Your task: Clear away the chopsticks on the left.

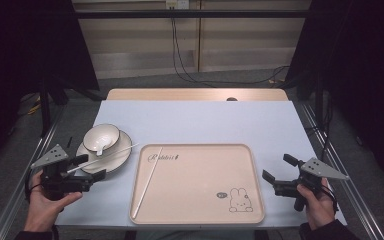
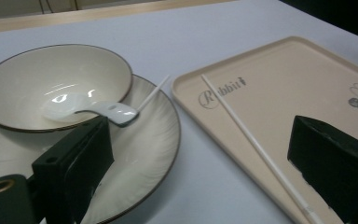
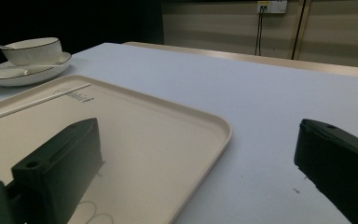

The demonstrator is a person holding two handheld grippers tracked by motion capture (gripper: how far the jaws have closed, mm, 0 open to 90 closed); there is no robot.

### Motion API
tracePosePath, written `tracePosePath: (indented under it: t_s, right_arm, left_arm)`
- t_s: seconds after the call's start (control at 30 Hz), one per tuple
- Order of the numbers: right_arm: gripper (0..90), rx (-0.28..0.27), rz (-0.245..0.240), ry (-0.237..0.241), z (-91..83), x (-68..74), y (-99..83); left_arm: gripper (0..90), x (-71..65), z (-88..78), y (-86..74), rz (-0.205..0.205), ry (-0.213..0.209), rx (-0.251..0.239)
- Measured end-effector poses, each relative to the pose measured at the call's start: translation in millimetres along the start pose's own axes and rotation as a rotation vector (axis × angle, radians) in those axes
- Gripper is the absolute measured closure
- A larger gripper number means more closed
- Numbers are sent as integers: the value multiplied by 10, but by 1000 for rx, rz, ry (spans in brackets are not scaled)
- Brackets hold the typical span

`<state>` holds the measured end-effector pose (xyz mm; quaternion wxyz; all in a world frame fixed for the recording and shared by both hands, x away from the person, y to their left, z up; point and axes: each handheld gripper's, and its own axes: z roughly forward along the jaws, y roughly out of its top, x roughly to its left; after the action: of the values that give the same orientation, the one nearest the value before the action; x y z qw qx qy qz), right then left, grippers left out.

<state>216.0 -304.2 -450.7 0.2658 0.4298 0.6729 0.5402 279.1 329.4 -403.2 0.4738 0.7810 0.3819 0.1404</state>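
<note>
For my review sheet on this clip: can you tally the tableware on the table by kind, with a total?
Bowl: 1
Plate: 1
Spoon: 1, lying in the bowl
Chopsticks: 2, one lying on the tray, one resting across the plate
Tray: 1
Total: 6

High view: fixed cam above the person's side, facing fwd and down — takes in the whole table (image 1: 195, 120) plus floor and wall behind.

Left gripper view: cam low, close to the surface, looking along its jaws at the plate (image 2: 135, 154) and the tray (image 2: 279, 84) corner.

Right gripper view: cam also low, at the table's right edge, facing across the tray (image 3: 158, 140) toward the far bowl (image 3: 30, 50) — tray and chopstick (image 3: 37, 100) shared by all three views.
</note>
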Motion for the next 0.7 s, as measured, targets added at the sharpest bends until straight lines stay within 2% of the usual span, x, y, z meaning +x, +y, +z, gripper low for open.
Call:
tracePosePath:
  t_s: [0.07, 0.1, 0.2, 0.23, 0.27, 0.3, 0.33, 0.43, 0.53, 0.6, 0.67, 0.7]
  right_arm:
    - [6, 1, 1, 0, 0, 1, 0]
    - [6, 3, 3, 0, 0, 3, 0]
    - [6, 3, 0, 0, 1, 2, -1]
    - [6, 4, 0, 0, 2, 2, -1]
    - [6, 4, -1, 0, 3, 1, -1]
    - [6, 5, -1, 1, 3, 1, -1]
    - [6, 5, -1, 2, 3, 1, -1]
    - [6, 3, 1, 4, 6, 2, -2]
    - [6, 2, 1, 2, 7, 2, -1]
    - [6, 5, 1, 2, 4, 2, -1]
    - [6, 5, 5, -3, 4, 0, -1]
    - [6, 4, 5, -2, 5, 0, -1]
  left_arm:
    - [65, 46, -3, -2, 64, -3, 11]
    - [63, 46, -3, -2, 64, -3, 11]
    - [69, 167, 21, 20, 99, -19, 86]
    - [83, 167, 21, 20, 99, -19, 86]
    - [101, 221, 19, 33, 126, -22, 110]
    - [96, 221, 19, 33, 126, -22, 110]
    - [89, 300, 7, 41, 141, -6, 124]
    - [92, 402, 35, 13, 146, -3, 145]
    - [147, 522, 68, -30, 153, 12, 141]
    - [174, 611, 102, -54, 133, -6, 153]
    - [189, 677, 149, -75, 132, -11, 183]
    - [188, 677, 149, -75, 132, -11, 183]
